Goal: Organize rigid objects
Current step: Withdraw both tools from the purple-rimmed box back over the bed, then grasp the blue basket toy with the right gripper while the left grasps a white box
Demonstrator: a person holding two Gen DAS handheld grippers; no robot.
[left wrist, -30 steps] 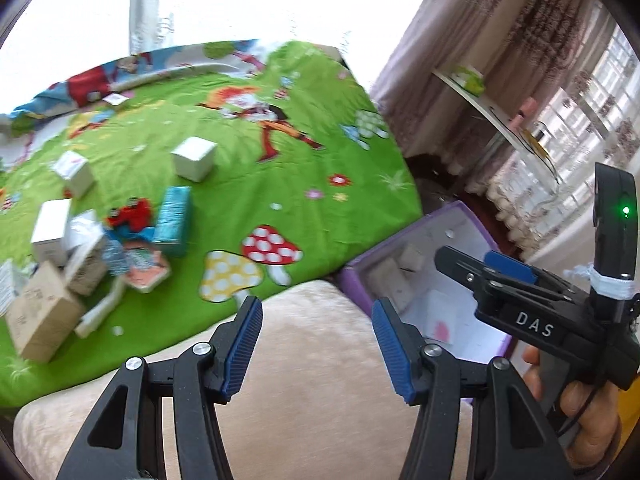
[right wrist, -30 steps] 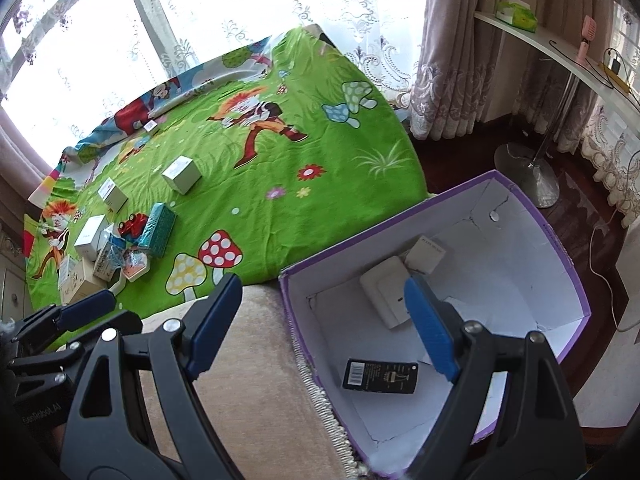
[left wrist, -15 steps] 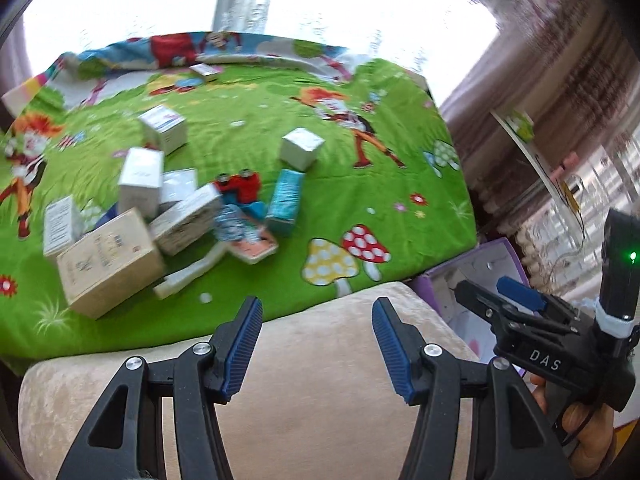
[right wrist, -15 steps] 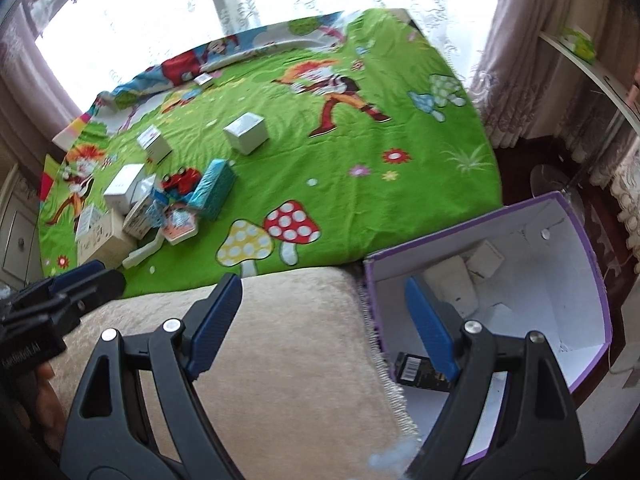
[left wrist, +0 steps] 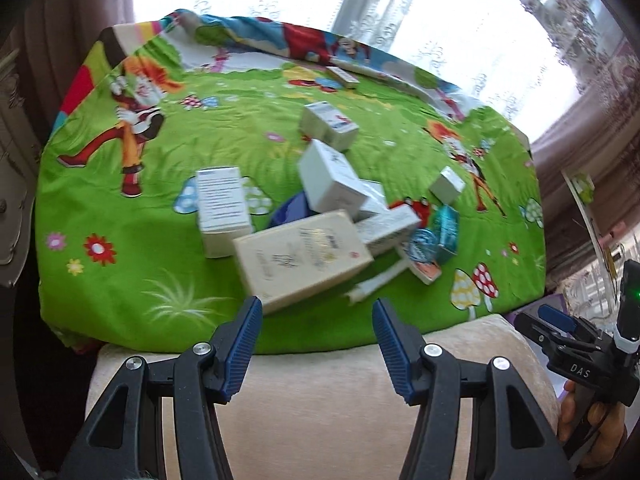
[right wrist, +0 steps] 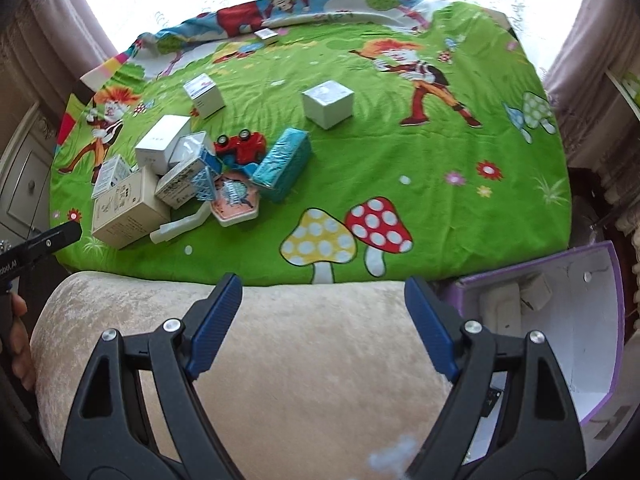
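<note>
A pile of small boxes lies on a green cartoon bedspread (left wrist: 120,248). Nearest my left gripper (left wrist: 316,320) is a large beige box (left wrist: 300,258), just beyond the open, empty jaws. White boxes (left wrist: 332,178), a red toy car (right wrist: 240,146), a teal packet (right wrist: 282,164) and a white tube (right wrist: 180,226) lie around it. My right gripper (right wrist: 322,304) is open and empty over the beige cushioned edge (right wrist: 300,360). A purple-rimmed white bin (right wrist: 572,320) with a few small boxes inside sits at the right.
A lone white cube (right wrist: 328,104) and a small box (right wrist: 204,94) lie farther back on the bedspread. A bright window with curtains is behind the bed. A cabinet (right wrist: 24,176) stands at the left. The right gripper's body (left wrist: 580,356) shows in the left wrist view.
Both grippers have swung left, away from the purple bin and toward the pile of boxes. Both stay open and empty.
</note>
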